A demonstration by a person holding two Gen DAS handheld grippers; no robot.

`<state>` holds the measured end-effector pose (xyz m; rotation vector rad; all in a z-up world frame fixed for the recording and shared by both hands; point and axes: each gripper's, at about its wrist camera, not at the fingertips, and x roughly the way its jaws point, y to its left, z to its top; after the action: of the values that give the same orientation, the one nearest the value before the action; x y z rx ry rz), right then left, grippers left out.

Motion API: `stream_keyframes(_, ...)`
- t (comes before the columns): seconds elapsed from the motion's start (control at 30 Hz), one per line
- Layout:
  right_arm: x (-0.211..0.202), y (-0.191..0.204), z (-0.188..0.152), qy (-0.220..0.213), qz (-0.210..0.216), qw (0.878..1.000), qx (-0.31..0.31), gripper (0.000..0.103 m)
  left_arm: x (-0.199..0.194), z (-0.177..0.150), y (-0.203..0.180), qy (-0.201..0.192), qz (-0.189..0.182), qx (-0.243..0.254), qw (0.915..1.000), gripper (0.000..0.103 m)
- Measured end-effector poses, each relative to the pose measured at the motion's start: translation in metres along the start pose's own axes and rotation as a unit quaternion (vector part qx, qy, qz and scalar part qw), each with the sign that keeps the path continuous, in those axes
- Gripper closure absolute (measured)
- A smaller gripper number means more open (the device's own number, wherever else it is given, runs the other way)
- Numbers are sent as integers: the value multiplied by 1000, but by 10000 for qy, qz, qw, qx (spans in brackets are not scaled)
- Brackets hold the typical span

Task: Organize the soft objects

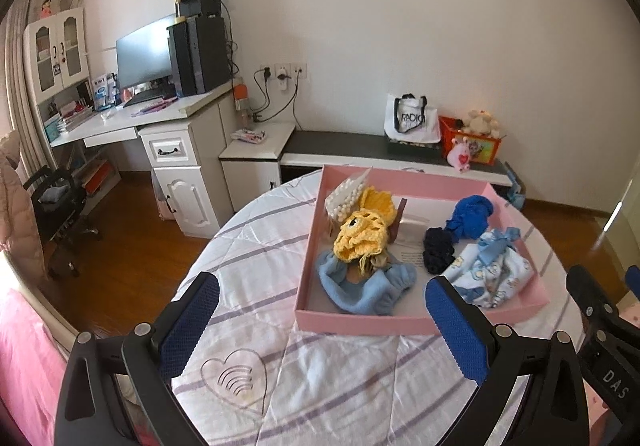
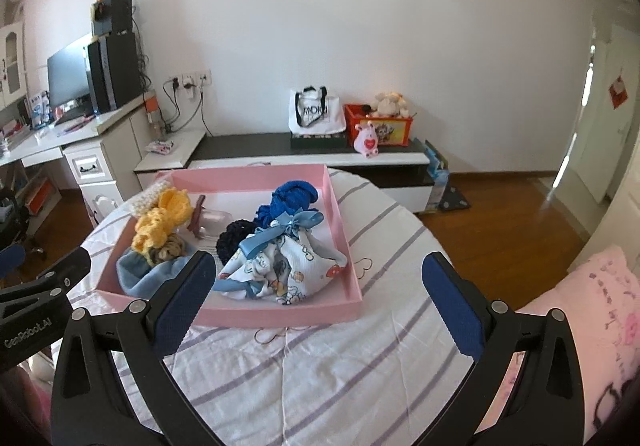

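Both tongs gape wide and hold nothing: the left gripper (image 1: 322,310) and the right gripper (image 2: 318,288) hover over the striped quilt (image 2: 320,378). Beyond them lies the pink tray (image 1: 360,320), long axis running left to right across both views, holding a printed blue-ribboned pouch (image 2: 288,266), yellow knit (image 1: 360,234) and light-blue fleece (image 1: 360,294)

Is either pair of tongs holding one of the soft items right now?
No: the left tongs and right tongs are both open and empty above the striped bedspread.
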<state>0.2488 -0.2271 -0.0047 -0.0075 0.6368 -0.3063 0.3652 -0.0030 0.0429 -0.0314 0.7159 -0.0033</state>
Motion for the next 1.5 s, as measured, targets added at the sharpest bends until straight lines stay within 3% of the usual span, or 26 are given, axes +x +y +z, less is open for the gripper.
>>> stream_keyframes(0.4, -79, 1, -4, -747, 91, 9971, -84, 0, -90, -19, 2, -713, -69, -21, 9974, 0)
stream_keyframes(0.57, -116, 1, -5, -1159, 217, 9930, -59, 0, -131, -33, 4, -1171, -78, -29, 9931, 0)
stream_keyframes(0.83, -161, 2, -4, -1770, 39, 9841, -116, 0, -180, -53, 7, -1696, -158, 16, 9854, 0)
stream_keyframes(1.17, -191, -4, -7, -2212, -82, 9752, -52, 0, -200, -68, 1, -2081, -209, 94, 9778, 0)
stream_keyframes(1.5, -199, -9, -10, -2311, -245, 9726, -24, 0, -200, -72, -3, -2145, -220, 161, 9763, 0)
